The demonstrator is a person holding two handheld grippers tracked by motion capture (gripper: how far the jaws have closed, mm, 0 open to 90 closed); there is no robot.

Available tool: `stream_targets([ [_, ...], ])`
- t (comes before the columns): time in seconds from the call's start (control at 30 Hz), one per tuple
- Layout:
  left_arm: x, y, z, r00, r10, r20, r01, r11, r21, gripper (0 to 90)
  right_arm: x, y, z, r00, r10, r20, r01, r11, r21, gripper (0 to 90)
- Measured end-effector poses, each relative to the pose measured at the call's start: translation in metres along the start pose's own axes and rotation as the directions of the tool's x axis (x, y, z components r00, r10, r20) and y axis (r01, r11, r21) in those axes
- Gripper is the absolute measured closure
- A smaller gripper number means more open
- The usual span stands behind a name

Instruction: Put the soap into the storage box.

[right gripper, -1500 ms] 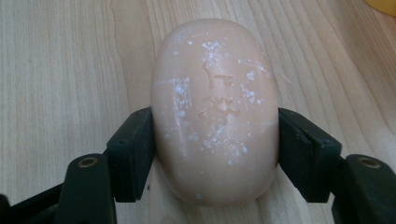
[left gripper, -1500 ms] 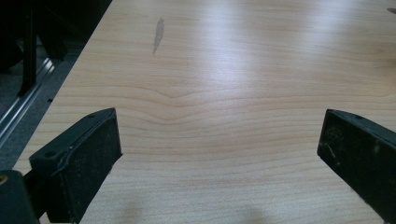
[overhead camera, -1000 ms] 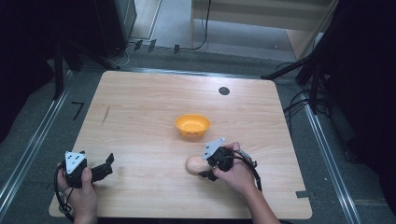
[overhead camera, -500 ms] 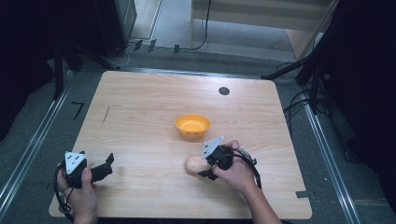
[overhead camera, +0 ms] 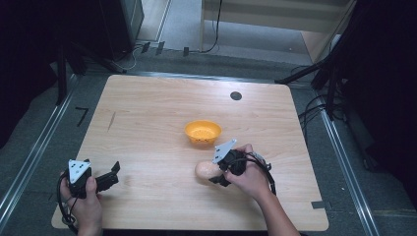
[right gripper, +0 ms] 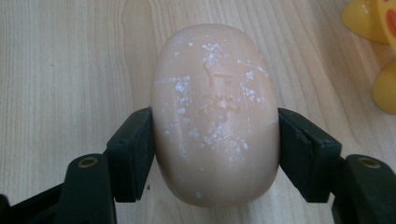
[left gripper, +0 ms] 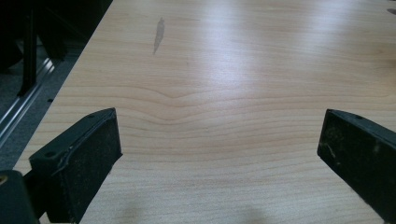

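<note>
A pale peach, egg-shaped bar of soap (right gripper: 215,112) lies low on the wooden table, and my right gripper (right gripper: 215,140) is shut on its near half, a black pad pressed to each side. In the high view the soap (overhead camera: 204,169) sticks out to the left of the right gripper (overhead camera: 219,172), just below the orange bowl (overhead camera: 203,132). My left gripper (overhead camera: 112,173) rests at the table's front left corner. In its own view the left gripper (left gripper: 219,140) stands wide open over bare wood, nothing between its pads.
The orange bowl's edge (right gripper: 373,23) shows at the upper right of the right gripper view. A dark round hole (overhead camera: 236,96) sits near the table's far edge. Metal rails and cables run along both sides of the table (overhead camera: 147,108).
The right hand with the soap has shifted very slightly; the left gripper has stayed put.
</note>
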State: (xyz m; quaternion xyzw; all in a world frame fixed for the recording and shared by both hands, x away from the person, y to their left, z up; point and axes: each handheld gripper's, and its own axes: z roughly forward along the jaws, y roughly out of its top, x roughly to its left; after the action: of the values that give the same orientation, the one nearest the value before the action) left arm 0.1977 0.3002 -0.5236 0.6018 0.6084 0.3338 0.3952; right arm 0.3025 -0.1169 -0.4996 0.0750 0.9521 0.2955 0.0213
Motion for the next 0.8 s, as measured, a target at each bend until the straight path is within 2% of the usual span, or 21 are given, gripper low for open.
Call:
stream_targets([
  [0.43,0.000,0.000,0.000,1.0000,0.001,0.001,-0.001,1.0000,0.001,0.1,-0.013,0.002,-0.012,0.9996,0.018,0.020,-0.017,1.000,-0.026,33.6],
  [0.5,0.000,0.000,0.000,1.0000,0.002,0.001,-0.002,1.0000,0.001,0.1,-0.014,0.003,-0.013,0.9997,0.019,0.012,-0.019,0.999,-0.033,33.6],
  [0.8,0.001,0.000,0.000,1.0000,0.001,0.002,-0.001,1.0000,0.002,0.1,-0.020,0.007,-0.017,0.9995,0.018,0.025,-0.017,0.999,-0.031,33.5],
])
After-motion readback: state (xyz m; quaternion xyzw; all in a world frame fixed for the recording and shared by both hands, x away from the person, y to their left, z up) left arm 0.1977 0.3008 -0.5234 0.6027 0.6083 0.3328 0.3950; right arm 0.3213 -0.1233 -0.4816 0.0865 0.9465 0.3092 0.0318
